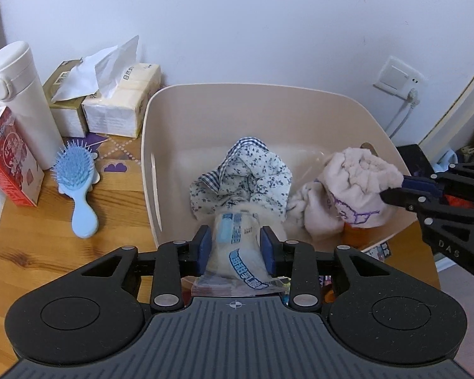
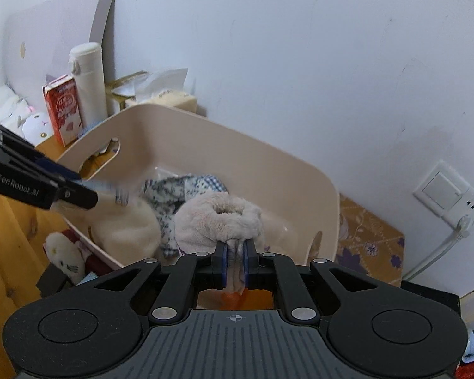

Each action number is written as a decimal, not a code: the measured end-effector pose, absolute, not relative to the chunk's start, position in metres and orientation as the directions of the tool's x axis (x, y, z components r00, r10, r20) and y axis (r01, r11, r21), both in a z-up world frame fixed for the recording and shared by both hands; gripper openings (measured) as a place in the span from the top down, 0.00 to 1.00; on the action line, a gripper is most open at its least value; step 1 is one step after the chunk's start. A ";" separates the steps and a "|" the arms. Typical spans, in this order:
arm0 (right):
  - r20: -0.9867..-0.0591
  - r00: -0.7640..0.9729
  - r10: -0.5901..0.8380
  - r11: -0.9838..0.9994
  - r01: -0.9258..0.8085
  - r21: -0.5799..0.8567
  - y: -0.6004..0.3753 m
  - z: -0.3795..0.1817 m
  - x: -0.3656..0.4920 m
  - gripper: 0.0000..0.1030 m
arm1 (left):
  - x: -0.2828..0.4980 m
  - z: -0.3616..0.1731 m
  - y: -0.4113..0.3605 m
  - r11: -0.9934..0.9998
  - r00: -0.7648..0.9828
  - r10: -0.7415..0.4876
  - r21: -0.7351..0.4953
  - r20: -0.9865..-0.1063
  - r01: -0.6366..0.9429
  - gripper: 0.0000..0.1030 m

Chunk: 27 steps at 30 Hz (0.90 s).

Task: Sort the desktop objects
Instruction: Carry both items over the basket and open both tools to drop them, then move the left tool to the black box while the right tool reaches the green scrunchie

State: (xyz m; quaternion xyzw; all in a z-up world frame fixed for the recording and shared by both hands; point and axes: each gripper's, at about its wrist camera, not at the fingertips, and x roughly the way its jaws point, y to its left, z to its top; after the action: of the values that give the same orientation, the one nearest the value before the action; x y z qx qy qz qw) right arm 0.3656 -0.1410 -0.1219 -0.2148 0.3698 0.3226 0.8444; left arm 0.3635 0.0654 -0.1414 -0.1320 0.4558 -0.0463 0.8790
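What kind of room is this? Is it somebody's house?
Probably a room at home, maybe a bedroom: a wooden table holds a blue hairbrush, tissues and a flask, beside a bin of clothes.

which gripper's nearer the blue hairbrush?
Left. The left gripper, shut on a plastic bag at the bin's near edge, has the hairbrush just to its left on the table. The right gripper holds a pink cloth over the bin's far side.
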 end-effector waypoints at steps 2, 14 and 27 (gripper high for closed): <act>-0.767 0.517 0.381 0.702 -0.701 -0.124 -0.142 -0.123 0.363 0.83 | 0.362 -0.141 0.066 0.960 0.577 -0.203 -0.278 -0.791 -0.044 0.61; -0.748 0.546 0.377 0.759 -0.645 -0.088 -0.163 -0.114 0.338 0.21 | 0.338 -0.123 0.068 0.950 0.612 -0.245 -0.313 -0.752 -0.003 0.31; -0.756 0.533 0.380 0.801 -0.598 -0.019 -0.183 -0.132 0.286 0.00 | 0.281 -0.158 0.082 0.944 0.518 -0.240 -0.321 -0.821 -0.071 0.19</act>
State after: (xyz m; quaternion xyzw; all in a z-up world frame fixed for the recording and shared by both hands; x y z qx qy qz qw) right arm 0.2857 -0.1831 -0.1321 -0.1391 0.3919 0.2827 0.8644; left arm 0.2808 0.0820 -0.1578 -0.1593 0.4882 -0.0496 0.8566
